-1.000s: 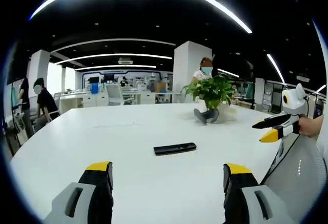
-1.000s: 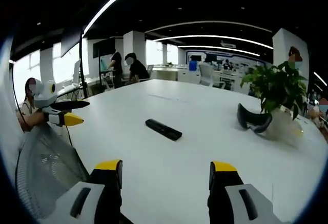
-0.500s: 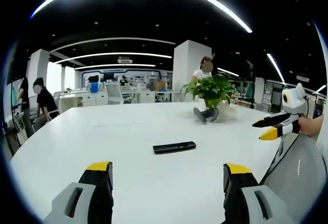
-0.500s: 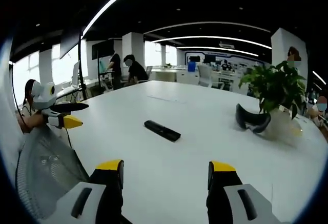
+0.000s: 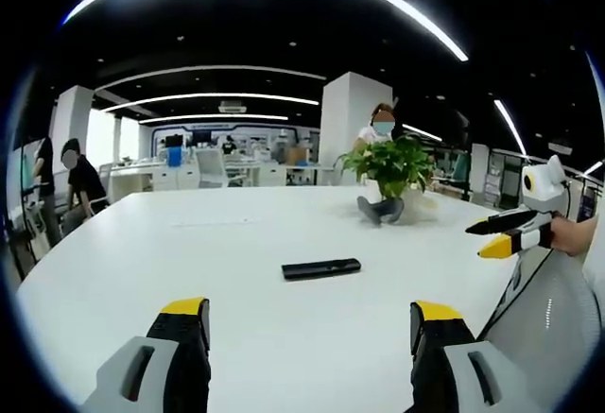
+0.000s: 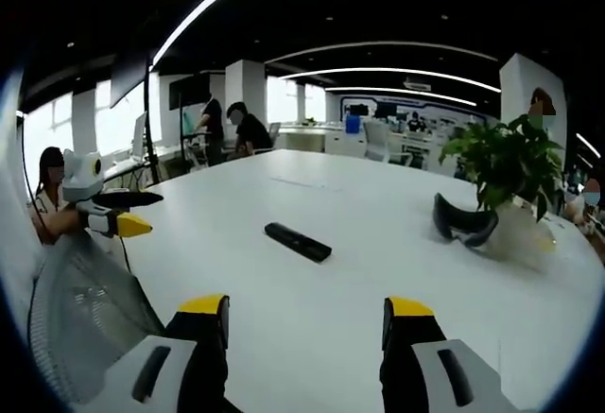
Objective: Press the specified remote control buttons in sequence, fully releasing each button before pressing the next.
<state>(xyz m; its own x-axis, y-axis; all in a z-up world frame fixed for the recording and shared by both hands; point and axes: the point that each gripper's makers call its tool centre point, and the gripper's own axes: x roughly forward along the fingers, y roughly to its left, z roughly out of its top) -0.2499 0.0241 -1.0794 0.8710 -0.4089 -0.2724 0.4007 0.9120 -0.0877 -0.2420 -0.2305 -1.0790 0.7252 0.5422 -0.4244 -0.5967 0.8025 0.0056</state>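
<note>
Remote (image 5: pixel 321 268) lies flat mid-worktop (image 5: pixel 142 271), at 12 o'clock of both hand-held grippers, well apart. Left hand-held gripper (image 5: pixel 310 333) and right hand-held gripper (image 6: pixel 304 328): jaws apart, empty. Buttons too small to read; approach slowly, one jaw tip only.

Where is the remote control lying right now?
The remote control lies flat near the middle of the white table, ahead of both open grippers and untouched, with the potted plant farther back.

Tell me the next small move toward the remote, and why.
Probably bring the right gripper forward and down toward the flat black remote control. It lies untouched on the white table, well ahead of both sets of open jaws, and the left gripper is equally far back.
</note>
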